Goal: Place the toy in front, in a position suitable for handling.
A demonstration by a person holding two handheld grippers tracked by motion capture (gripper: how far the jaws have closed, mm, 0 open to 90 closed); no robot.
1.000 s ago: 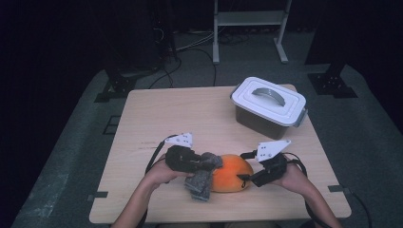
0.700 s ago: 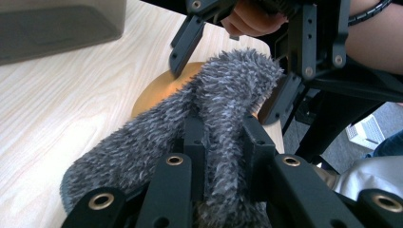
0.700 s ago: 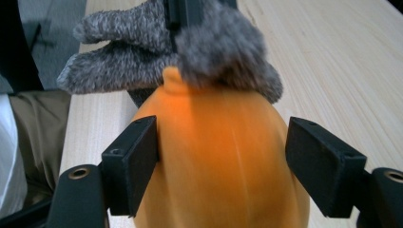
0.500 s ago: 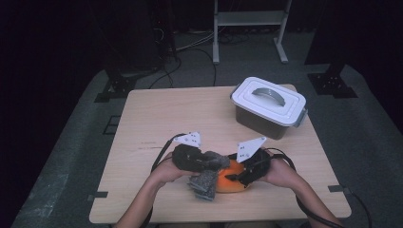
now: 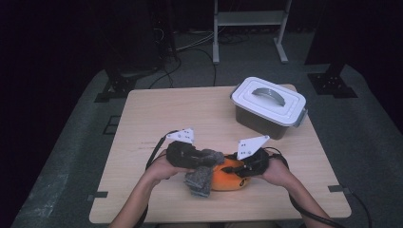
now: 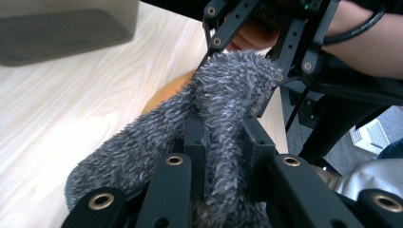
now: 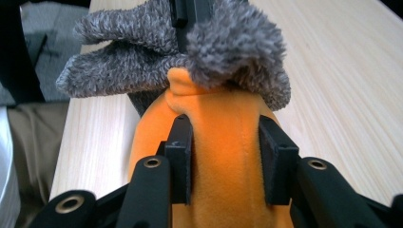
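Low in the high view's centre, the left hand-held gripper [image 5: 202, 159] pinches the grey fuzzy sock [image 5: 199, 176], while the right hand-held gripper [image 5: 233, 167], jaws just closing, clamps the orange plush toy [image 5: 227, 178], apparently steadying it for pulling them apart. The worktop [image 5: 157, 114] edge is close; the lidded bin [image 5: 268, 107] sits upper right.

In the high view my hands and the grey fleece [image 5: 202, 176] cover most of the orange plush [image 5: 228, 179]; what it is I can't tell. My forearms run off the bottom edge. In my right gripper view the plush runs off the bottom edge. The box [image 6: 62, 28], upper left of my left gripper view, is blurred and cropped.
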